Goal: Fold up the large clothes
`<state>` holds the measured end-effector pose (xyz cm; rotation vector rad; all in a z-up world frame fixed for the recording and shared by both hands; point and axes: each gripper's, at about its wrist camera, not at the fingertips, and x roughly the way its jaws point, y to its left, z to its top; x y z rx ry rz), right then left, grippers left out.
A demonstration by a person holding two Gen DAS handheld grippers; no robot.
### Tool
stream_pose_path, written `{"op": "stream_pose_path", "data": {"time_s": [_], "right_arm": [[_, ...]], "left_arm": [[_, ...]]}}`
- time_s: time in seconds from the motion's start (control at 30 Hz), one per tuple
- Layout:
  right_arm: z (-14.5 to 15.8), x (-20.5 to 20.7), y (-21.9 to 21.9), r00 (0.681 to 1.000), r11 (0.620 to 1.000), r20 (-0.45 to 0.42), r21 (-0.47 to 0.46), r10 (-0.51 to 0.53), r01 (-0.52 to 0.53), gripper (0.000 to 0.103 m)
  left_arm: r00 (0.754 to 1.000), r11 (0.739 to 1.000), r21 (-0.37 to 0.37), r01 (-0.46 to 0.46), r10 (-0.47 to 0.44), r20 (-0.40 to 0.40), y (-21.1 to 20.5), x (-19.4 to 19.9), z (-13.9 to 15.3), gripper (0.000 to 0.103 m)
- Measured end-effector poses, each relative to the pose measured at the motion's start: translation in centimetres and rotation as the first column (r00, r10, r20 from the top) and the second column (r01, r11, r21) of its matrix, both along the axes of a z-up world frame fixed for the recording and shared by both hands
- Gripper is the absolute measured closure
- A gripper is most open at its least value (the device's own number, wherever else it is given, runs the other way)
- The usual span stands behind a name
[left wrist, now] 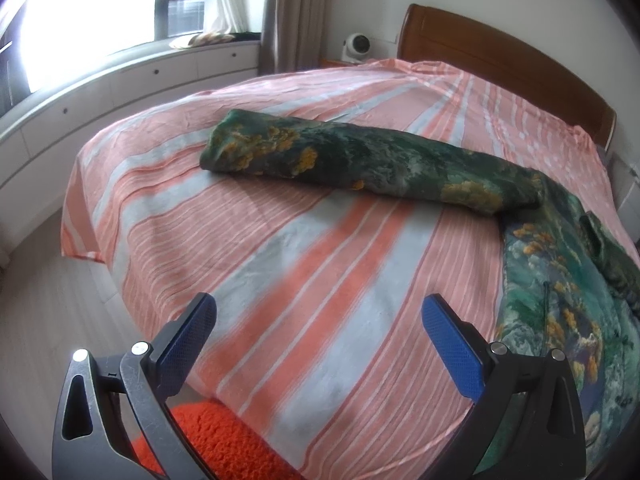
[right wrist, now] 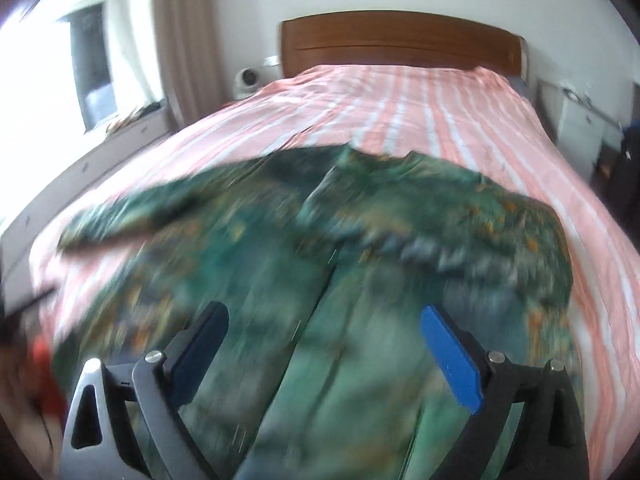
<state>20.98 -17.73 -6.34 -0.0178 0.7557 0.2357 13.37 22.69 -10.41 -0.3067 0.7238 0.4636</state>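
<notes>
Folding step: sleeve to be laid across body, judged.
Bed (left wrist: 280,216): landmark, striped cover.
Green garment (right wrist: 360,264): mid-bed, one sleeve (left wrist: 360,160) stretched sideways.
Right gripper (right wrist: 324,344): released, above garment.
Left gripper (left wrist: 320,340): released, over bare cover beside garment.
Tip: pinch cuff, keep flat.

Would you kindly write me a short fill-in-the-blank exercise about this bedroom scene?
1. The green garment lies on a bedsheet striped pink and ____.
2. The headboard is made of ____.
3. The left gripper has its jaws ____.
4. The pads of the right gripper are coloured ____.

Missing words: grey; wood; open; blue
</notes>
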Motion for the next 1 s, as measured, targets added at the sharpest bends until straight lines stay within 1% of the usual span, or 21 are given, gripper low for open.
{"op": "stream_pose_path", "data": {"time_s": [0.07, 0.13, 0.23, 0.33, 0.43, 0.53, 0.67, 0.73, 1.0], "right_arm": [[-1.3, -3.4, 0.8, 1.000, 0.999, -0.009, -0.043, 0.025, -0.025, 0.007], [-2.4, -6.4, 0.7, 1.000, 0.996, 0.000, -0.085, 0.026, -0.026, 0.007], [-2.7, -11.0, 0.5, 0.999, 0.993, 0.034, -0.119, 0.016, -0.012, 0.007], [-2.4, -14.0, 0.0, 0.996, 0.987, 0.094, -0.163, 0.004, 0.012, 0.007], [-2.0, -16.5, -0.2, 0.984, 0.973, 0.178, -0.226, -0.004, 0.045, 0.007], [-1.8, -17.8, -0.3, 0.974, 0.965, 0.227, -0.252, -0.016, 0.075, 0.007], [-1.9, -18.6, -0.7, 0.960, 0.957, 0.279, -0.269, -0.031, 0.109, 0.007], [-2.2, -18.6, -0.8, 0.958, 0.952, 0.285, -0.282, -0.033, 0.117, 0.007], [-3.1, -18.4, -1.4, 0.950, 0.951, 0.309, -0.283, -0.035, 0.127, 0.007]], "left_arm": [[1.000, 1.000, 0.015, 0.005, -0.004, -0.004, -0.4, 0.0, 0.0, 0.001], [1.000, 0.999, 0.031, 0.010, -0.010, -0.007, -0.7, 0.1, 0.1, 0.001], [1.000, 0.998, 0.056, 0.021, -0.020, -0.012, -1.3, 0.2, 0.1, 0.001], [0.999, 0.997, 0.067, 0.028, -0.026, -0.018, -1.5, 0.3, 0.1, 0.001], [1.000, 0.998, 0.063, 0.029, -0.028, -0.015, -1.4, 0.1, 0.2, 0.001], [1.000, 0.998, 0.050, 0.022, -0.022, -0.014, -1.2, 0.0, 0.1, 0.001], [1.000, 0.999, 0.045, 0.017, -0.016, -0.015, -1.2, -0.2, 0.1, 0.001], [1.000, 0.999, 0.045, 0.017, -0.016, -0.018, -1.2, -0.2, 0.1, 0.001], [0.999, 0.999, 0.044, 0.031, -0.030, -0.030, -1.4, -0.2, 0.0, 0.001]]}}
